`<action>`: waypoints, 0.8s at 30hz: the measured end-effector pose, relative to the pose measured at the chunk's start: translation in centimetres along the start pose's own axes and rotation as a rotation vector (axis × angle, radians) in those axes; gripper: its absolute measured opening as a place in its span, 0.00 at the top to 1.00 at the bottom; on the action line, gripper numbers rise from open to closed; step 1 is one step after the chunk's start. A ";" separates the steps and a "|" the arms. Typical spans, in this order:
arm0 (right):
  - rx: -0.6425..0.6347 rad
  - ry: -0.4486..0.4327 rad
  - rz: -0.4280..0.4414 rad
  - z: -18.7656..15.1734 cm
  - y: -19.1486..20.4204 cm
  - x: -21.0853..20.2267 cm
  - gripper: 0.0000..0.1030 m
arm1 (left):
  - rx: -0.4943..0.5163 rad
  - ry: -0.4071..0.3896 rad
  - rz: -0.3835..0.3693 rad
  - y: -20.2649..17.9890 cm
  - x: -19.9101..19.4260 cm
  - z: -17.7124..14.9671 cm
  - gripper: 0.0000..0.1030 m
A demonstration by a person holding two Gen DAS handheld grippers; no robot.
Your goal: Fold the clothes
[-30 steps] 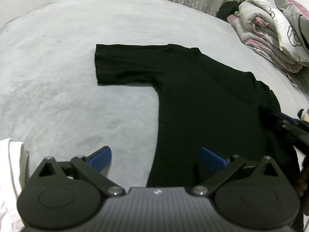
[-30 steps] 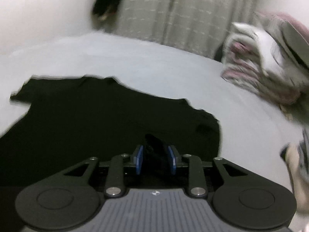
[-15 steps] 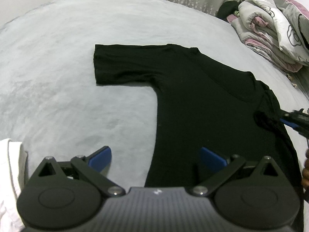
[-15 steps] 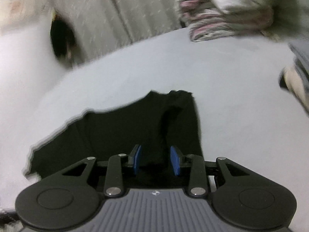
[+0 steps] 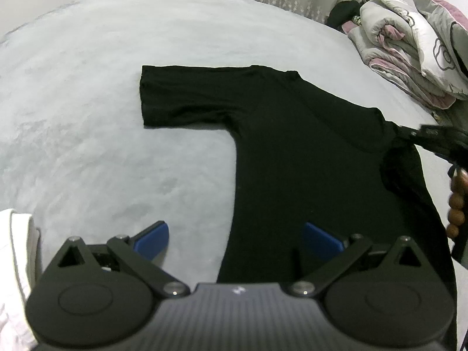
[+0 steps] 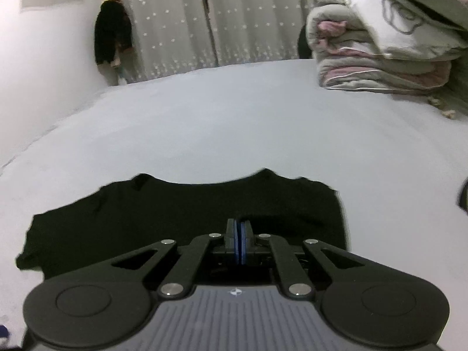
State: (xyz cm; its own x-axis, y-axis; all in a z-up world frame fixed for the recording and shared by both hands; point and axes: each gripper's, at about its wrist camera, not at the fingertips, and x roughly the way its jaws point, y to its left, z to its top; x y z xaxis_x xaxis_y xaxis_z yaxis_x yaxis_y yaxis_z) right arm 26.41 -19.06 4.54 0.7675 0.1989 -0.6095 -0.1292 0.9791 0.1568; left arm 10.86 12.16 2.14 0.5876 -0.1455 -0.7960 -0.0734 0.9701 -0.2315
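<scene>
Lying flat on the grey bed (image 5: 87, 117), the black T-shirt (image 5: 307, 161) spread under our left gripper (image 5: 235, 238), whose jaws stood wide apart over its hem. Our right gripper (image 6: 240, 234) had just closed its jaws together above the shirt's sleeve end; whether fabric was pinched, we could not tell.

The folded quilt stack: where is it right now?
The folded quilt stack sits at the bed's far right in both wrist views, before the curtain, beyond the black T-shirt.

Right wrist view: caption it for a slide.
Shut hand-held gripper above a black T-shirt spread on a grey bed.
</scene>
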 end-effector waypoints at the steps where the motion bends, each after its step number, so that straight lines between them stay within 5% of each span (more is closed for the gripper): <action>1: 0.003 0.014 0.018 0.2 0.3 0.6 0.95 | -0.003 0.001 -0.002 0.1 0.0 0.0 0.00; 10: -0.036 0.054 0.097 -0.8 1.7 3.4 0.92 | -0.008 0.008 -0.009 0.4 0.1 0.2 0.00; 15: 0.092 -0.062 0.166 -1.8 -0.9 -0.7 0.59 | -0.017 0.008 -0.010 0.5 0.1 0.2 0.00; 24: -0.402 -0.026 0.036 -7.2 2.0 -2.9 0.58 | 0.009 -0.002 -0.008 -0.1 0.1 0.0 0.00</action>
State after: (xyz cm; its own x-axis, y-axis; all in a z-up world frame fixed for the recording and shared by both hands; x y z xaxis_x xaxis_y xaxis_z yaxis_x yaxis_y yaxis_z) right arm 19.40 -17.37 1.09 0.7733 0.2369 -0.5881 -0.3871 0.9110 -0.1420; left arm 10.95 12.07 2.12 0.5894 -0.1525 -0.7933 -0.0617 0.9707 -0.2324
